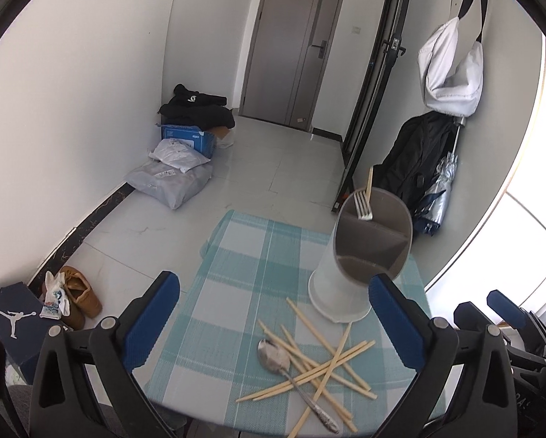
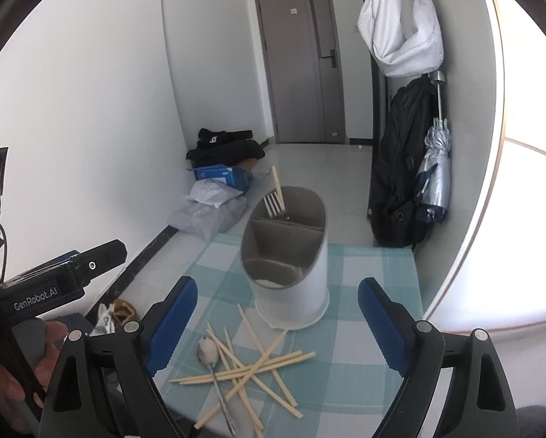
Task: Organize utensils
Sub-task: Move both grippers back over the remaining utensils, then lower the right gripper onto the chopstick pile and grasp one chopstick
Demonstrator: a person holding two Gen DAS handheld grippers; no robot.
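While most of the pile is still loose on the table, the sorting has barely got going.

So far only a fork (image 1: 363,205) and one chopstick (image 1: 370,182) stand in the far compartment of the white utensil holder (image 1: 340,284), right of centre in the left wrist view; the other two compartments look empty. Left to do: a heap of chopsticks (image 1: 320,365) lies criss-crossed on the checked cloth (image 1: 236,255) at lower centre, with a spoon (image 1: 273,356) tangled in among them. Both tongs are spread wide with nothing in them, the left gripper (image 1: 273,303) and the right gripper (image 2: 278,314) each framing the pile. I'd say it's maybe a fifth done.
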